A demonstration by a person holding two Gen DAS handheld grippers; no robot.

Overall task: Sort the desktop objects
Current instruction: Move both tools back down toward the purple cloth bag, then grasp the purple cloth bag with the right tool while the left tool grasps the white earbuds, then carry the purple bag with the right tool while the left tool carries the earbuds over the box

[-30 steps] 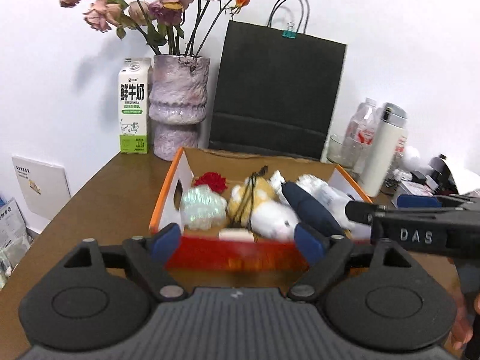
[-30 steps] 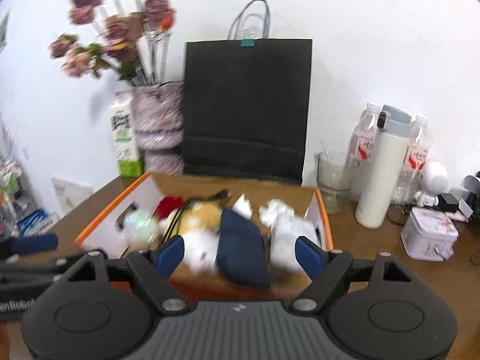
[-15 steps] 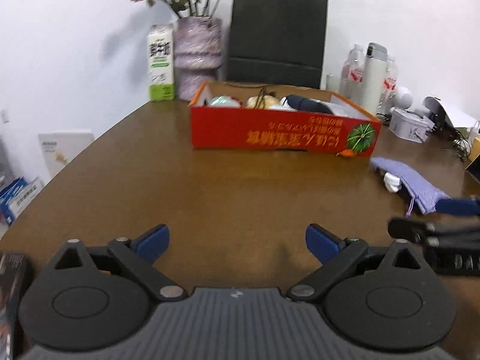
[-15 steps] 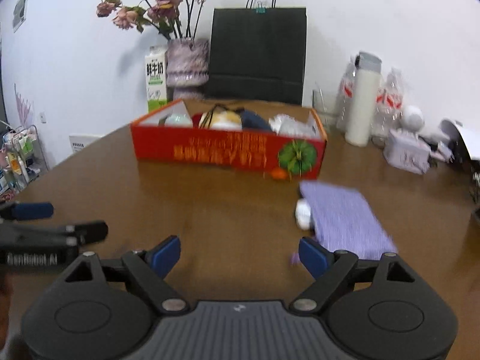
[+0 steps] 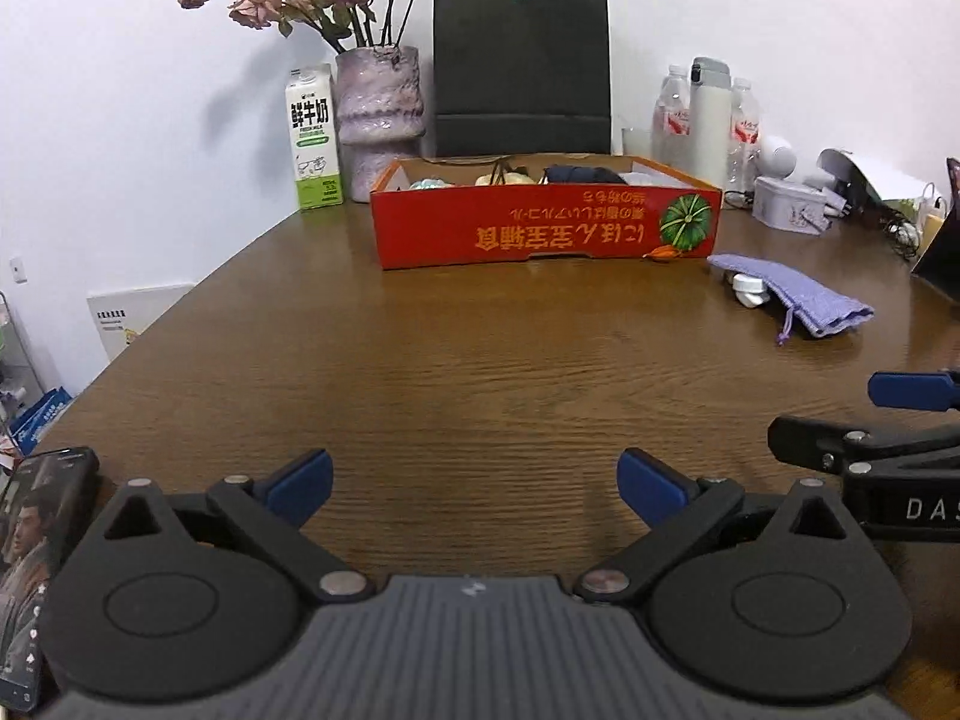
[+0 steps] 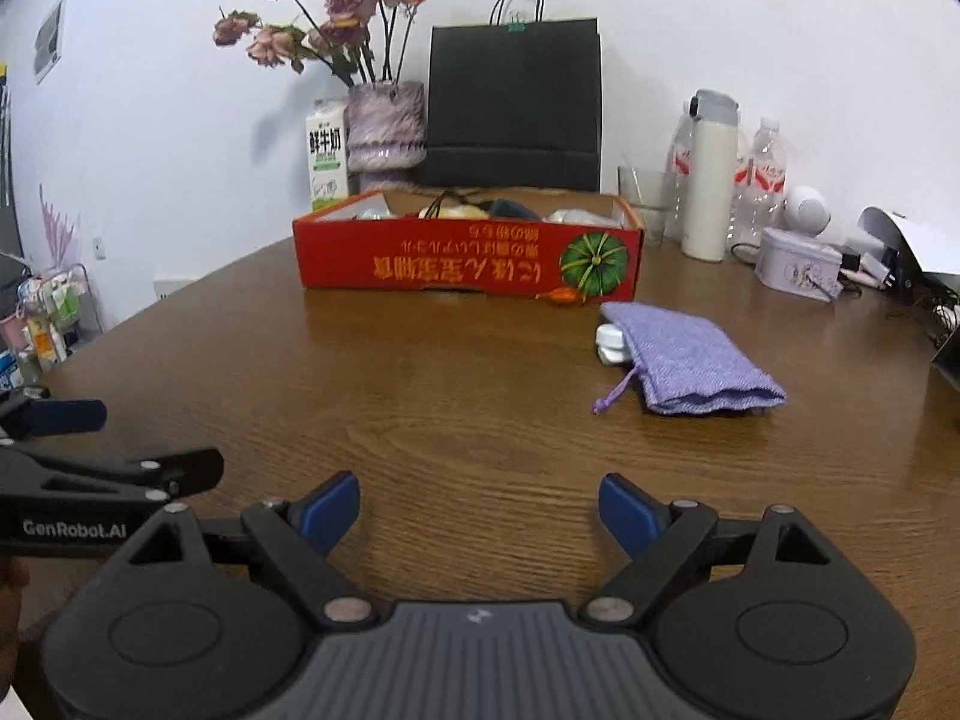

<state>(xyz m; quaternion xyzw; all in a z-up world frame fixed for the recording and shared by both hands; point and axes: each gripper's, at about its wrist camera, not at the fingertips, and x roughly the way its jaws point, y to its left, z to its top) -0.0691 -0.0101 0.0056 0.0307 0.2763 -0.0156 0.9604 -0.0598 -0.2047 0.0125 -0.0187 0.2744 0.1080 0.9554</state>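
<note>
A red cardboard box (image 5: 543, 228) (image 6: 468, 261) holding several soft items stands at the far middle of the brown table. A purple cloth pouch (image 5: 792, 300) (image 6: 690, 363) lies to its right front, with a small white object (image 5: 750, 291) (image 6: 612, 345) at its mouth. My left gripper (image 5: 474, 483) is open and empty, low over the near table. My right gripper (image 6: 480, 507) is open and empty too, well short of the pouch. Each gripper shows at the other view's edge.
At the back stand a milk carton (image 5: 313, 138), a vase of dried roses (image 5: 378, 120), a black paper bag (image 5: 521, 72), bottles and a white flask (image 6: 708, 180), and a lilac tin (image 6: 795, 264). A phone (image 5: 36, 540) lies at the near left edge.
Both grippers have pulled back from over the box to the near side of the table. The pouch has come into view. Both stay open and empty.
</note>
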